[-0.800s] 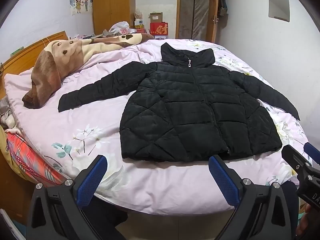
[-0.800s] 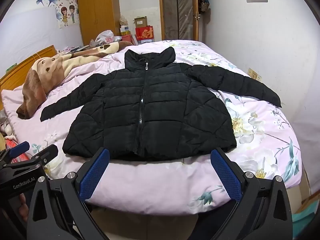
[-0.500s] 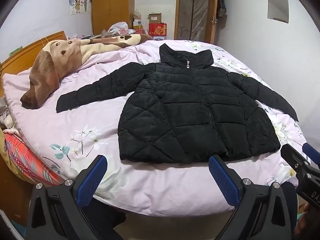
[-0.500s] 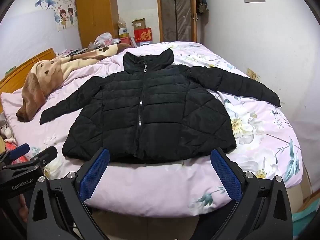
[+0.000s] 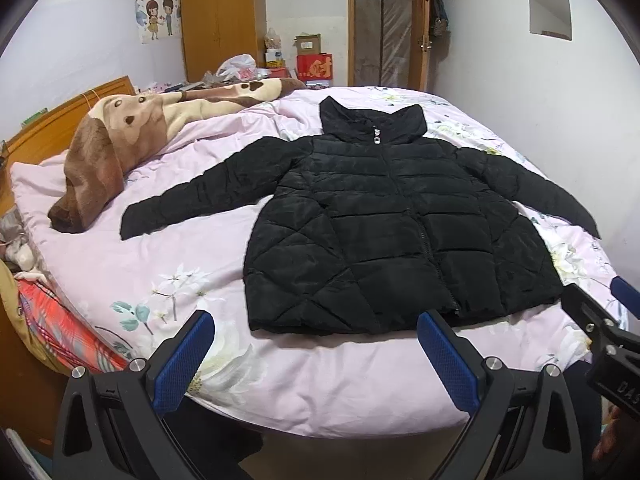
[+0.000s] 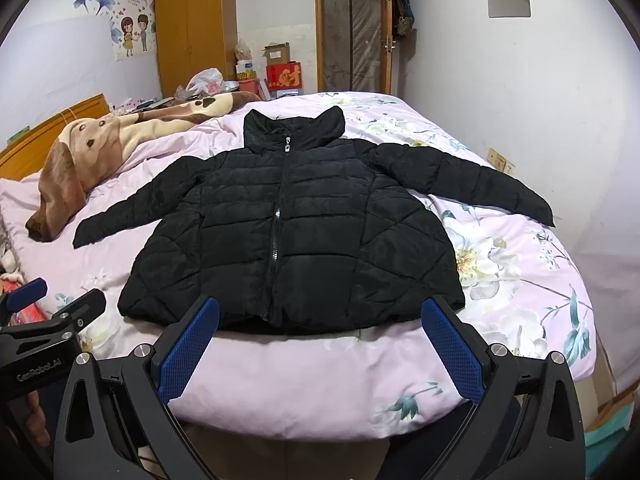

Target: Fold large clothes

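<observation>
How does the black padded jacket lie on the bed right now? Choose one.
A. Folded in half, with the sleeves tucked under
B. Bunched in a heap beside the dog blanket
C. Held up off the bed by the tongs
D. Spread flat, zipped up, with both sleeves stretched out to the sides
D: the jacket lies flat on the bed, its zip closed to the collar and a sleeve out to each side; both tongs are open and clear of it.

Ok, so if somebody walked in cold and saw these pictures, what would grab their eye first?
The black puffer jacket spread flat, zipped, sleeves out, in the middle of the pink floral bed. Next, the brown dog-face blanket bunched at the bed's far left. Both grippers, left and right, hang open near the hem.
</observation>
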`<state>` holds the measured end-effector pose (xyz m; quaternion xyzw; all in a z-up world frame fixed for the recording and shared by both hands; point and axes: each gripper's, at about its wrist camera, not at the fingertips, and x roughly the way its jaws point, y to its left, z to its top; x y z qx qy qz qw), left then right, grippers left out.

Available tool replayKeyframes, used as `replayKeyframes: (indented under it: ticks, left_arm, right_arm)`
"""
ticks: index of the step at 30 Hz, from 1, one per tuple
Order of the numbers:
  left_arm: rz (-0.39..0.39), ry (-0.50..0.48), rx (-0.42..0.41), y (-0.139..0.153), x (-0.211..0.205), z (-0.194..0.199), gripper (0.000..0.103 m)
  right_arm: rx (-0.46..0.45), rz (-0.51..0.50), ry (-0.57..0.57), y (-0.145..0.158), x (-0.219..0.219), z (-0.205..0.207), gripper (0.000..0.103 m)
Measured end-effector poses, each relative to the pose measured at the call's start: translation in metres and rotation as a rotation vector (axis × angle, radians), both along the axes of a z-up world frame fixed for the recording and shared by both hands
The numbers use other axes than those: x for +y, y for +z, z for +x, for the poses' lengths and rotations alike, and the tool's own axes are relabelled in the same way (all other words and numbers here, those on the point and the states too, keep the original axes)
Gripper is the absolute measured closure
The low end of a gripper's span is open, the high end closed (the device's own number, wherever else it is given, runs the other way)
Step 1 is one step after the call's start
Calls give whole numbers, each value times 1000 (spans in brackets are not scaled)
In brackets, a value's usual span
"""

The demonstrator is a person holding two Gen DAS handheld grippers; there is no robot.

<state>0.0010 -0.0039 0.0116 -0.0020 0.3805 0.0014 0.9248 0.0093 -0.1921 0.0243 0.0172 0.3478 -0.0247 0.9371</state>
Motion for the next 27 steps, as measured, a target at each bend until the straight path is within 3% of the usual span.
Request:
replayKeyframes:
  ticks: [27]
  left_arm:
    - [-17,22,17,0,9,-1,1]
  right_arm:
    - [1,-6,-6,0,1,0,2]
